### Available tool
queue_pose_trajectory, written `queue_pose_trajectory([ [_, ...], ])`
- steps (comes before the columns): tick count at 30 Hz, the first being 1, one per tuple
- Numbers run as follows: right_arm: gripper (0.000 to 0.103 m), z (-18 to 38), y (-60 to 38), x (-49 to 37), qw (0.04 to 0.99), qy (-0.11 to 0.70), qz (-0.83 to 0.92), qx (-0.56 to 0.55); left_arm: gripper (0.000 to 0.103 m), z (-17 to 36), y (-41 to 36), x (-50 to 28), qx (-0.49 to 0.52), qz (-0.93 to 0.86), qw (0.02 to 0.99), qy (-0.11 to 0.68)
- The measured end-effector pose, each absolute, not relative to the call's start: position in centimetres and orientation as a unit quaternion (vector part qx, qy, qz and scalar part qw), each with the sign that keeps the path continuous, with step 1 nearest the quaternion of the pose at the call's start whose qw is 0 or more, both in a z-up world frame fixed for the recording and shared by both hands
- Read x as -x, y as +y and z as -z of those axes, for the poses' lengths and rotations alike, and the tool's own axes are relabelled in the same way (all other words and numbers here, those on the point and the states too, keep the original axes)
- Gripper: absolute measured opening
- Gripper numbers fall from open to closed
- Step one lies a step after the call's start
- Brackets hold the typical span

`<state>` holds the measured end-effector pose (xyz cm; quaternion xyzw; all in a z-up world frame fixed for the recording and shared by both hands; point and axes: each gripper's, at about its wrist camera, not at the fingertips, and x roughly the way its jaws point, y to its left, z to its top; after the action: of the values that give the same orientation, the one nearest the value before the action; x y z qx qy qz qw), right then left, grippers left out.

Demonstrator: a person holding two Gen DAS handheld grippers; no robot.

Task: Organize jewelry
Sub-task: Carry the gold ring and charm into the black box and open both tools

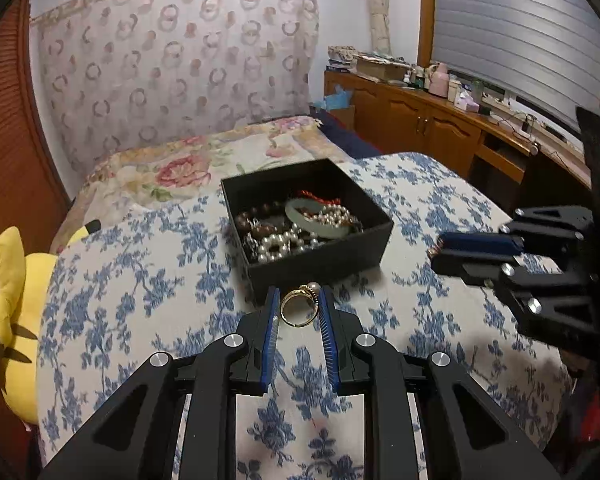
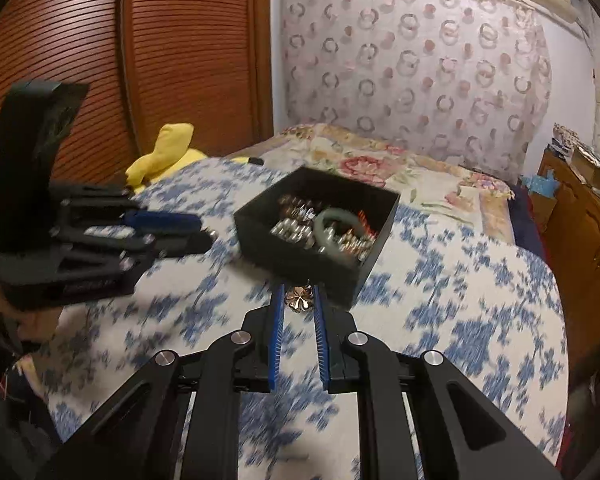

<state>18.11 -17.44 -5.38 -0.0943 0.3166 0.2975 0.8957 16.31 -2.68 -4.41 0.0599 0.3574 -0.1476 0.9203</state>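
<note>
Black box; gold ring; pale green bangle; white pearls; bedspread white, blue floral print; yellow plush toy; blue gripper pads.

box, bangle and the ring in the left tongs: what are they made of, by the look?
Box: matte black, thin straight walls, likely rigid cardboard.
Bangle: pale green, smooth, slightly translucent; jade-like stone, though glass or resin would look the same.
Ring, pinched between the left tongs: shiny yellow metal band, gold or gold-plated, with a small pale bead on top, perhaps a pearl.
</note>
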Motion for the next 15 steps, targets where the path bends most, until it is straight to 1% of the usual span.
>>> queue_pose_trajectory([
  [8, 0.016, 4.5, -16.7, -21.9, 0.899, 0.312, -0.296, 0.085, 0.018, 4.0, -2.4, -17.9, -0.053, 0.141, 0.923, 0.355],
  [15, 0.017, 5.0, -15.7, -25.3, 0.895, 0.33, -0.288, 0.079, 0.018, 3.7, -2.3, -19.4, -0.049, 0.134, 0.924, 0.354],
])
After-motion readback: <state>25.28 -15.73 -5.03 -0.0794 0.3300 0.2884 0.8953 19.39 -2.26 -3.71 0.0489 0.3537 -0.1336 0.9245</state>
